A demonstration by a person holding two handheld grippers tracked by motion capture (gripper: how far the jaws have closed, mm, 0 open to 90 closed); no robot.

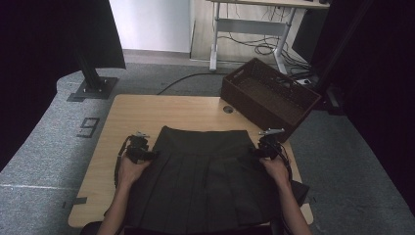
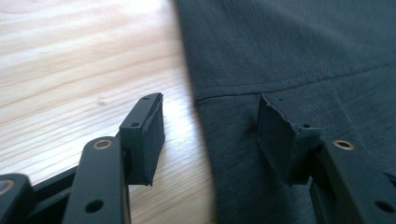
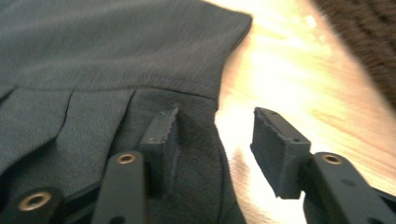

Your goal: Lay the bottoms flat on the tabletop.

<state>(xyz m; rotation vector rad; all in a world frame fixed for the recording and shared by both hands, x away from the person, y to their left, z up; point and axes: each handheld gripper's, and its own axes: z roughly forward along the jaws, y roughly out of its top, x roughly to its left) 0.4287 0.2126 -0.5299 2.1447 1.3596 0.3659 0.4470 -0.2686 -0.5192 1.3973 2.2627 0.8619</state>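
A light wooden table (image 1: 137, 115) with rounded corners stands on grey carpet, and the person's two forearms come in over its near edge. Spread flat across the near and middle part of the table lies a dark pleated skirt (image 1: 205, 181), its hem toward the person and its smooth waistband on the far side.

The left gripper (image 1: 146, 152) sits at the skirt's left edge, just below the waistband. In the left gripper view its jaws stand spread apart: one pad is over bare wood, the other over the cloth, and the edge of the skirt (image 2: 299, 56) runs between them without being pinched. The right gripper (image 1: 259, 151) mirrors it at the right edge. In the right gripper view its jaws are likewise spread, one over the skirt (image 3: 107, 51), one over the table (image 3: 289, 84), with the fabric edge between and loose.

The cloth looks matte and finely woven, with straight stitched pleats below a plain band. The pads are black and blocky.

Beyond the table's far right corner rests a dark brown woven basket (image 1: 269, 95), rectangular and open. Farther off stand a white desk frame (image 1: 254, 27) with cables beneath it and black curtains at both sides.
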